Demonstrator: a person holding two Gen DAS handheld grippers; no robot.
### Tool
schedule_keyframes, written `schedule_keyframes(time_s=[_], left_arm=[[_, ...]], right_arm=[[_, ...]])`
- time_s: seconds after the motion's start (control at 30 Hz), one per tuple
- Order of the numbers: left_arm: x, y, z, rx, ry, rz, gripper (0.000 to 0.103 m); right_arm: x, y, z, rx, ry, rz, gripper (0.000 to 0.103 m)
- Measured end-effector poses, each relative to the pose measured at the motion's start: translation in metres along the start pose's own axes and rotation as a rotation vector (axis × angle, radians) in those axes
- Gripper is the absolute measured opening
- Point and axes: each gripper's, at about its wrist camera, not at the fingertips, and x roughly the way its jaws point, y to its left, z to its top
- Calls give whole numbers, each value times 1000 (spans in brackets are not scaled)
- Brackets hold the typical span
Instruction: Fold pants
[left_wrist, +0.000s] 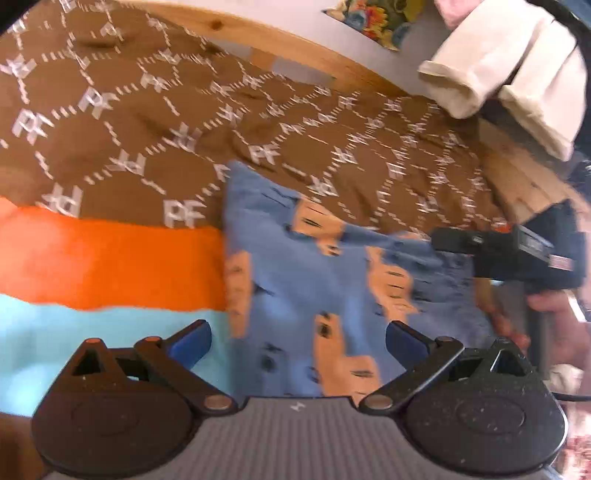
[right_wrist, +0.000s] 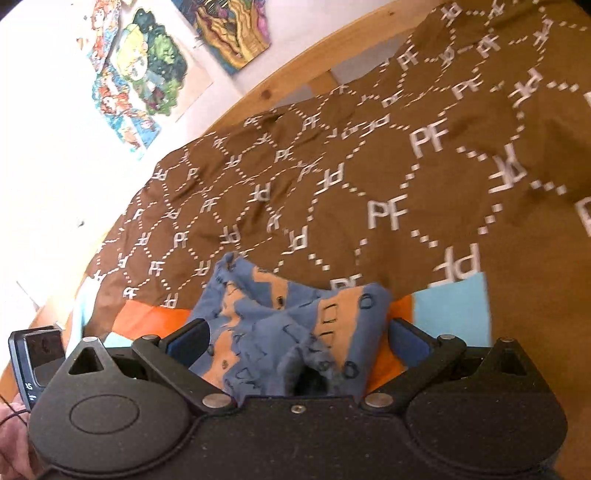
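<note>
The pants (left_wrist: 332, 280) are blue with tan patches and small dark marks. They lie on the bed, partly over an orange and light-blue cloth (left_wrist: 110, 266). My left gripper (left_wrist: 299, 338) is open just above their near edge, holding nothing. In the left wrist view the right gripper (left_wrist: 509, 251) and its hand reach in at the pants' right side. In the right wrist view my right gripper (right_wrist: 299, 339) has its jaws wide apart, with a bunched fold of the pants (right_wrist: 295, 332) lying between them.
A brown bedspread (left_wrist: 147, 129) with white PF lettering covers the bed. A wooden bed frame (left_wrist: 303, 48) runs behind it. Folded cream cloth (left_wrist: 509, 74) sits at the upper right. Colourful pictures (right_wrist: 140, 74) hang on the white wall.
</note>
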Motion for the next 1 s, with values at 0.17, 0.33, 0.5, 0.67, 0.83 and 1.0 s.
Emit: schedule_keyframes(time_s=[0.17, 0.33, 0.5, 0.67, 0.83, 1.0], left_arm=[[1, 6, 0, -41, 20, -18, 103], [5, 7, 1, -39, 41, -17, 103], [6, 9, 2, -39, 59, -23, 103], [6, 21, 6, -139, 62, -58, 103], [7, 23, 6, -160, 60, -68, 103], [7, 17, 4, -114, 62, -53, 103]], right_arm=[[3, -10, 3, 71, -16, 39, 102], [0, -12, 4, 107, -16, 66, 102], [-4, -15, 4, 141, -22, 91, 102], [-2, -7, 3, 111, 2, 52, 98], [-1, -8, 0, 128, -12, 34, 95], [1, -6, -2, 117, -12, 13, 93]])
